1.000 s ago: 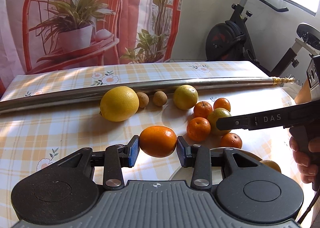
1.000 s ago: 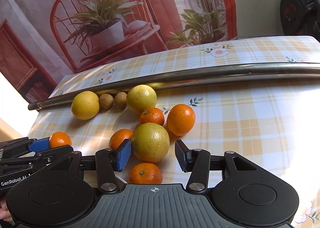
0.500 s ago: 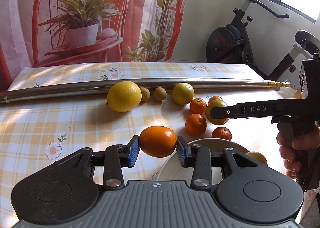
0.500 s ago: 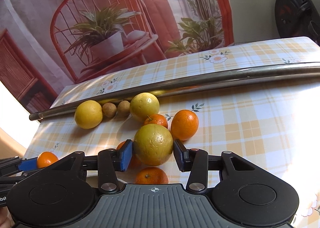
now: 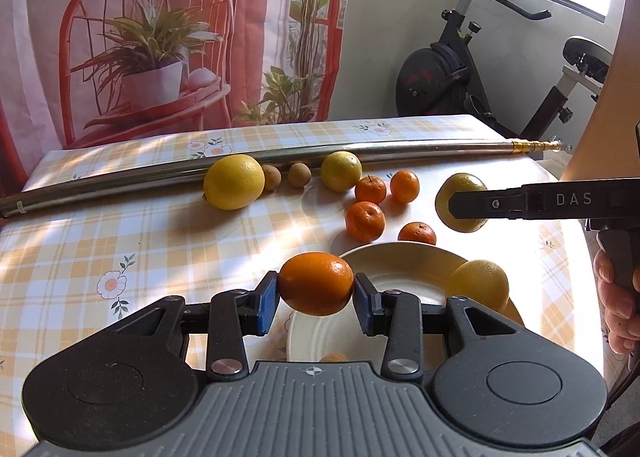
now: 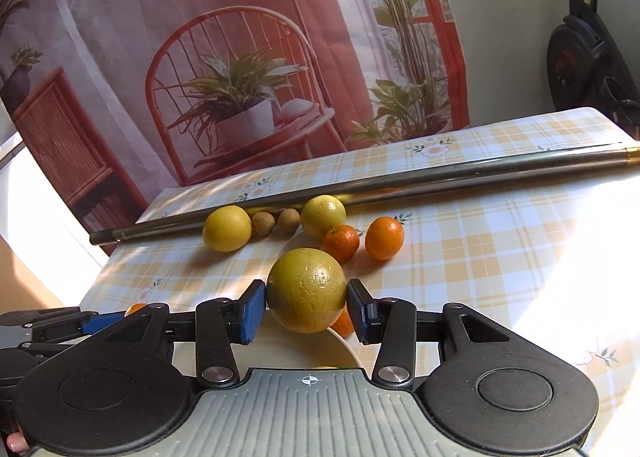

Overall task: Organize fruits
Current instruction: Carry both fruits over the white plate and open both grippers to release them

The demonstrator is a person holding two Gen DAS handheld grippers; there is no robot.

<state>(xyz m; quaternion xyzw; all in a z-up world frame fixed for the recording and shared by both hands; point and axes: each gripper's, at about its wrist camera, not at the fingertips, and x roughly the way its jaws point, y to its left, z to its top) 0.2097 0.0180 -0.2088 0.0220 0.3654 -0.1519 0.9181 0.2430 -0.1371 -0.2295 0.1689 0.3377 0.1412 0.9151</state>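
My left gripper (image 5: 315,297) is shut on an orange (image 5: 316,281), held above the left rim of a cream plate (image 5: 404,257). A yellow citrus (image 5: 479,284) lies on the plate's right side. My right gripper (image 6: 306,311) is shut on a greenish-yellow citrus (image 6: 306,289), lifted over the plate's (image 6: 340,349) far edge; the same fruit (image 5: 460,187) shows in the left wrist view, gripped from the right. On the cloth lie a large lemon (image 5: 234,181), two small brown fruits (image 5: 298,174), a yellow citrus (image 5: 341,171) and several mandarins (image 5: 365,221).
A long metal pole (image 5: 280,163) lies across the table behind the fruit. A hand (image 5: 620,305) holds the right gripper's handle at the right edge. An exercise bike (image 5: 472,73) stands beyond the table's far right corner. A printed curtain hangs behind the table.
The right gripper closed on the greenish-yellow citrus and lifted it off the cloth, back toward the plate. The left gripper drew back with its orange, so that more of the plate shows.
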